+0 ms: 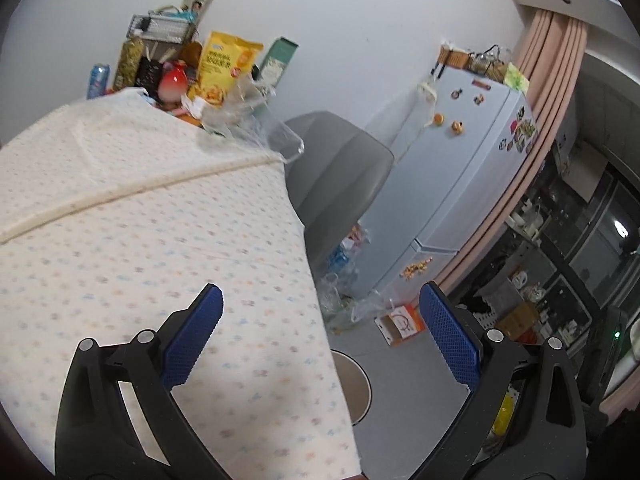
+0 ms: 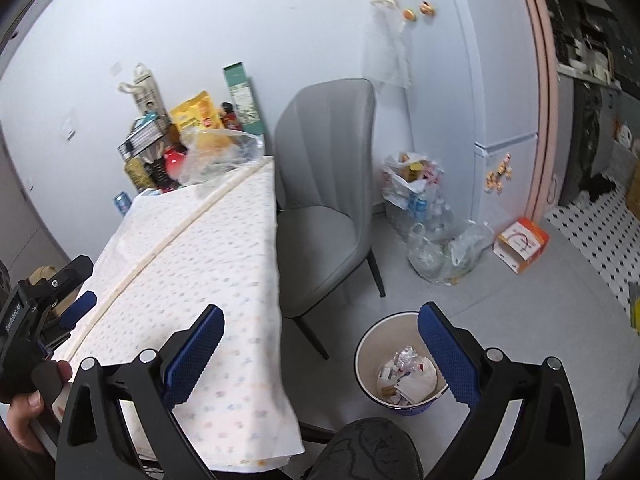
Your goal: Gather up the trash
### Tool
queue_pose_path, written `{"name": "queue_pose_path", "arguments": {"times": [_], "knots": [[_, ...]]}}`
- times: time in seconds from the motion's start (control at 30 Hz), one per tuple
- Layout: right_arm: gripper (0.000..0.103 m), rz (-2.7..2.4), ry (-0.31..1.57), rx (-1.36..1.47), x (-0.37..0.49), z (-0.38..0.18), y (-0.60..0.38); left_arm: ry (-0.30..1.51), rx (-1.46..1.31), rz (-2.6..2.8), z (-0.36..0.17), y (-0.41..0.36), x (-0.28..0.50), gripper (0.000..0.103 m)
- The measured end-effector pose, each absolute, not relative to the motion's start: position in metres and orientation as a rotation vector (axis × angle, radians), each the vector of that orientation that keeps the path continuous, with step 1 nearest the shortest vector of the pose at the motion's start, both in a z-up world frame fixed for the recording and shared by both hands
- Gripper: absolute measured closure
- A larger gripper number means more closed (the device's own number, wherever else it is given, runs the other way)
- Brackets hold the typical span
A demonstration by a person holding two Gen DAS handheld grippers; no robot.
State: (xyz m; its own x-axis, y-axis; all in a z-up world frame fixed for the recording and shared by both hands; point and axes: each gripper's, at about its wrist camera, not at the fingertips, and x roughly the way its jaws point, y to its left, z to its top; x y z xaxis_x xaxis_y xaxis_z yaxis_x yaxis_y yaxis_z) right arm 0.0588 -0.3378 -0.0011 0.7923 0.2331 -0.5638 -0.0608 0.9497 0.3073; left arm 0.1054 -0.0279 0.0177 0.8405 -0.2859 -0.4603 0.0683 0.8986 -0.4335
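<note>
A round waste bin (image 2: 370,350) stands on the floor by the table, holding crumpled paper and wrappers (image 2: 406,376); its rim shows in the left wrist view (image 1: 362,384). My right gripper (image 2: 320,348) is open and empty, above the table corner and the bin. My left gripper (image 1: 320,328) is open and empty over the table's right edge; it also shows in the right wrist view (image 2: 70,300) at the left. A crumpled clear plastic bag (image 1: 240,116) lies at the table's far end, also in the right wrist view (image 2: 218,154).
The table (image 2: 192,256) has a dotted white cloth. Snack packs, a can and a wire basket (image 1: 160,30) crowd its far end. A grey chair (image 2: 324,200) stands beside it. Bags of bottles (image 2: 424,216), an orange box (image 2: 520,244) and a fridge (image 1: 460,168) are behind.
</note>
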Motion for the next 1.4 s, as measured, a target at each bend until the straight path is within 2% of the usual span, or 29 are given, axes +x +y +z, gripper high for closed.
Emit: {"name": "queue_pose_path", "arguments": {"times": [0.43, 0.63, 0.83, 1.4], "knots": [[0.008, 0.212, 0.569, 0.235, 0.008, 0.042, -0.319, 0.493, -0.271, -0.088, 0.060, -0.008, 0.038, 0.006], [0.008, 0.233, 0.552, 0.221, -0.014, 0.056, -0.316, 0.517, -0.313, -0.077, 0.077, 0.007, 0.015, 0.006], [0.008, 0.198, 0.550, 0.212, -0.036, 0.066, -0.314, 0.491, -0.243, -0.069, 0.092, 0.005, -0.007, 0.006], [0.008, 0.236, 0.561, 0.197, -0.056, 0.069, -0.302, 0.465, -0.222, -0.097, 0.096, 0.002, -0.029, 0.006]]}}
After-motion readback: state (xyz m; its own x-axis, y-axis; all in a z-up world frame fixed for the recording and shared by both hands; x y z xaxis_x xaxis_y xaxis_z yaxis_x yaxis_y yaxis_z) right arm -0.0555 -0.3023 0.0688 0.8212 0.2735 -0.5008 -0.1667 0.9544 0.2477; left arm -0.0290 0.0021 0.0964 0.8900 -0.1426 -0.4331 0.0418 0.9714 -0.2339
